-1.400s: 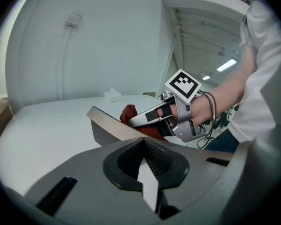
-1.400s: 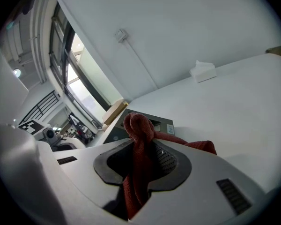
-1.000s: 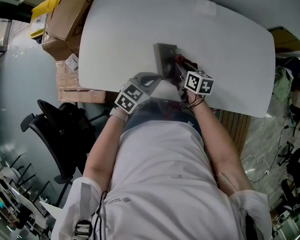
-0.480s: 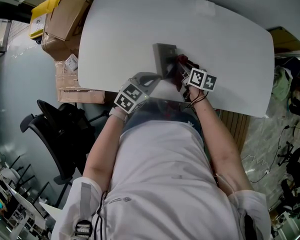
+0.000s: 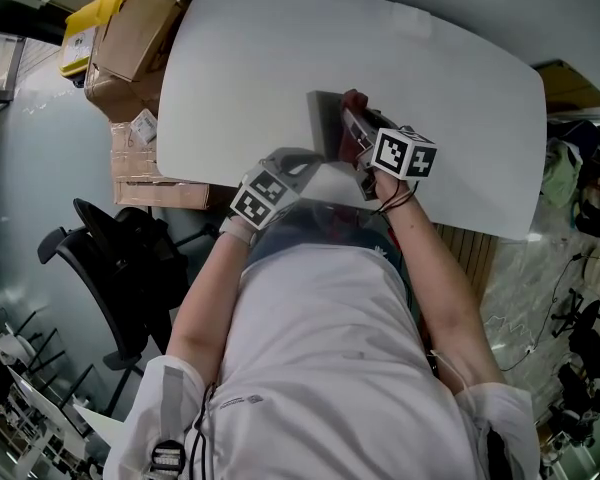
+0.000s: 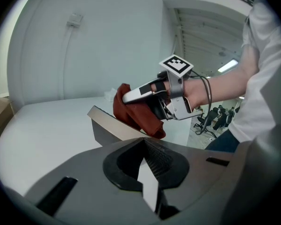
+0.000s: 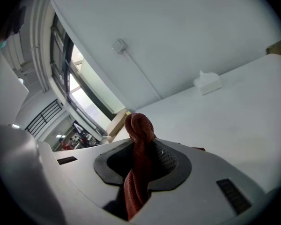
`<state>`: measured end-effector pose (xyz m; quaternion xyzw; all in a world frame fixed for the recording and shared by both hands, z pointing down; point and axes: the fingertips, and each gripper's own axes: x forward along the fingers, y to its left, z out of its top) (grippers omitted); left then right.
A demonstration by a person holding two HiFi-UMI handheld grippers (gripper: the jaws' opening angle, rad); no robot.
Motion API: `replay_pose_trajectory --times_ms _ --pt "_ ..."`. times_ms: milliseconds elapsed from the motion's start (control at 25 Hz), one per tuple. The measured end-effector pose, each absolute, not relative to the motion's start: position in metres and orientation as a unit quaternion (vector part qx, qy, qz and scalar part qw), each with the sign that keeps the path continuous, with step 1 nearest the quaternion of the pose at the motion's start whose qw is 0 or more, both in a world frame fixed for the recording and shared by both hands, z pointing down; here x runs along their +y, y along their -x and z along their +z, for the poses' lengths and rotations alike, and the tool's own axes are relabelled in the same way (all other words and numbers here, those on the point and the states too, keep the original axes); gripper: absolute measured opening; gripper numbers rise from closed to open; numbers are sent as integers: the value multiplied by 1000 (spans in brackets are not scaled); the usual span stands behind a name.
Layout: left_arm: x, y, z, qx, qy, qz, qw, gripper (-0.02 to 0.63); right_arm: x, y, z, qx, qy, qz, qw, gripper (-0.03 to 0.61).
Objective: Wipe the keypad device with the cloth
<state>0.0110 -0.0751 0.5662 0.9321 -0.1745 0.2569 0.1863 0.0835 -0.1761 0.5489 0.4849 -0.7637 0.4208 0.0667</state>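
1. The device [image 5: 327,118], a flat grey slab, lies at the near middle of the white table [image 5: 240,58], just in front of the person.
2. The left gripper [image 6: 147,172] is clenched on the near edge of the device. In the left gripper view the slab runs away from the jaws with its far-left corner raised, so it appears to be held at a tilt and not flat on the table.
3. The right gripper [image 7: 138,172] is closed tight on the dark red cloth [image 7: 139,139]. A fold of it stands up between the jaws, and the rest hangs below them.
4. In the head view the cloth lies against the right side of the device, near its far corner.
5. Change: over the last second the right gripper has travelled from the near right of the device toward its far right, carrying the cloth with it. More red now shows beyond the slab's far edge. The left gripper and the device have barely shifted.
6. Reading: this looks like one wiping stroke along the right side while the left gripper steadies the device, so the wipe is under way. How much of the face has been covered cannot be told, because the face itself is not visible from above.
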Motion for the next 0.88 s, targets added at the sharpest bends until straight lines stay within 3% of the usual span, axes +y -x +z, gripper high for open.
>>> replay_pose_trajectory --times_ms 600,880 --pt "-75 -12 567 -168 -935 251 187 11 -171 -29 549 -798 -430 409 103 91" --pt "-74 -10 568 -171 -934 253 187 11 -173 -40 565 -783 -449 422 80 91"
